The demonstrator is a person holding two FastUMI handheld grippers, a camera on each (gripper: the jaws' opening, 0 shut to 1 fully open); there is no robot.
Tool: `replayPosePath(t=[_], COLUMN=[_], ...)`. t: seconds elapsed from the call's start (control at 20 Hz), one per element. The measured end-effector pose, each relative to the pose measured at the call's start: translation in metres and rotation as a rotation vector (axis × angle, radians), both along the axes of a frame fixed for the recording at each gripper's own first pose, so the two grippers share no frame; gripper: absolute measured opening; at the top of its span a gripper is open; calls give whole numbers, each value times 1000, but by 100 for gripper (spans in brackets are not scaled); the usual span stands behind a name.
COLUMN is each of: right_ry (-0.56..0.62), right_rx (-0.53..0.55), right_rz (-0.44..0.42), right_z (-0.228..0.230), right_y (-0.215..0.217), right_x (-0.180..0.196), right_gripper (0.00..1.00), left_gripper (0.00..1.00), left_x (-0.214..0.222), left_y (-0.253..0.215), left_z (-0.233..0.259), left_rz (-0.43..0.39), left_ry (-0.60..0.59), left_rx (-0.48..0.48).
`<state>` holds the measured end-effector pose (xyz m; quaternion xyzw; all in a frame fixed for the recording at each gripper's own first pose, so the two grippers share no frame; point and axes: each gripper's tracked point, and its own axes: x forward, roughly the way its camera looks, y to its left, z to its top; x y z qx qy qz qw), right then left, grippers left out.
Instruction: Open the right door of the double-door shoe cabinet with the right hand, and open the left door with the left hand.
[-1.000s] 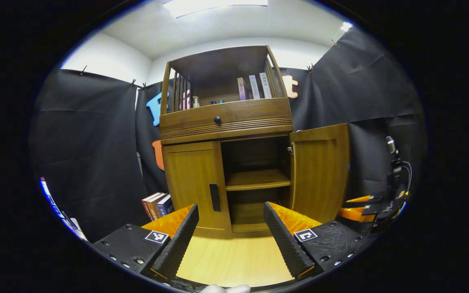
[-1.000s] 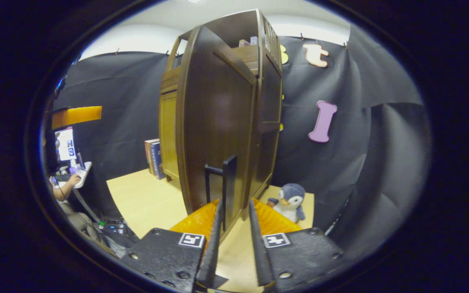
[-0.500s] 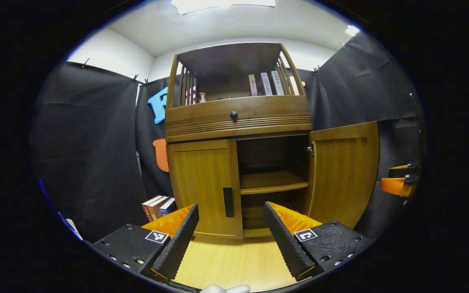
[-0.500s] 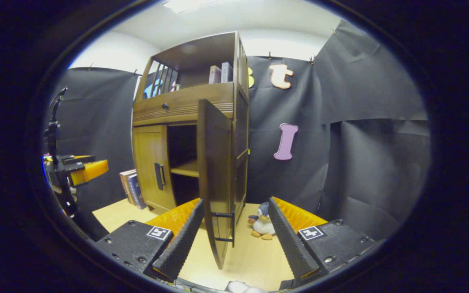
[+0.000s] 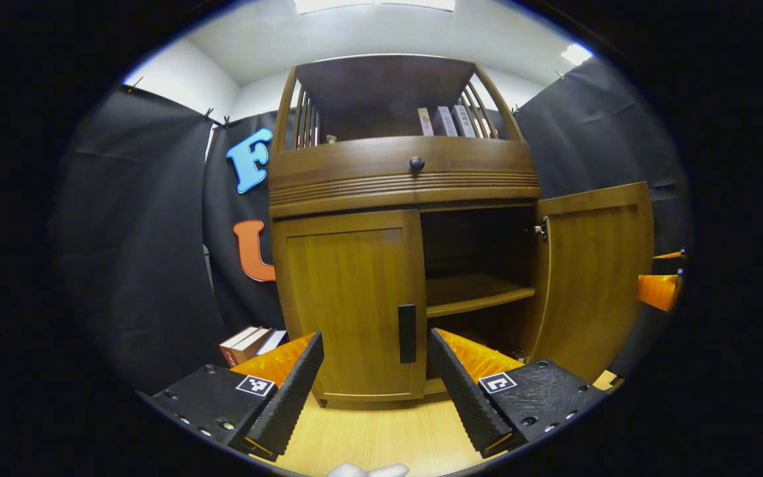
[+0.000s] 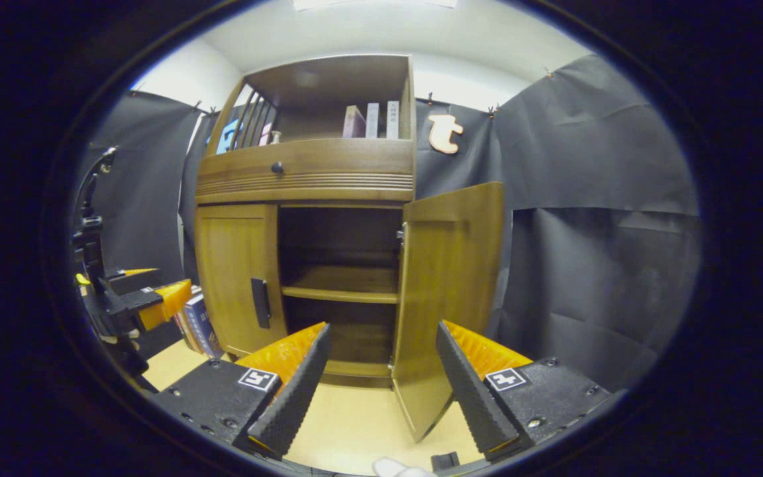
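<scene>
The wooden shoe cabinet stands close ahead. Its left door is closed, and the black handle sits between my left gripper's open fingers, a little farther off and not touched. The right door is swung wide open. In the right gripper view the open right door stands just ahead of my right gripper, which is open and holds nothing. The left door and its handle show left of it. The left gripper hangs at the far left.
A drawer with a dark knob tops the doors, with books on the upper shelf. Inside is a bare shelf. Books lean on the light wooden floor left of the cabinet. Black cloth walls surround it.
My right gripper opened, released the right door's handle and drew back, turning to face the cabinet front. My left gripper moved closer to the left door's handle. The right door swung wider.
</scene>
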<state>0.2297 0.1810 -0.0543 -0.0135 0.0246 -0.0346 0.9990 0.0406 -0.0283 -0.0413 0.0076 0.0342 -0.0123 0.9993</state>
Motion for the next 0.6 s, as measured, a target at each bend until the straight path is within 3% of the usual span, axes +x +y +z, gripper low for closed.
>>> replayPosePath(t=[0.3,0.6], right_ry=[61,103], right_rx=[-32,-106], right_rz=[-59,-157], right_z=[-4,-7], right_y=[43,37], right_x=[-5,-9], right_gripper=[99,100], left_gripper=[96,96], left_x=[70,151], left_y=[-1,-33], left_z=[-45,-79], left_rz=[-32,-49], left_ry=[19,11], left_rx=[-45,-22])
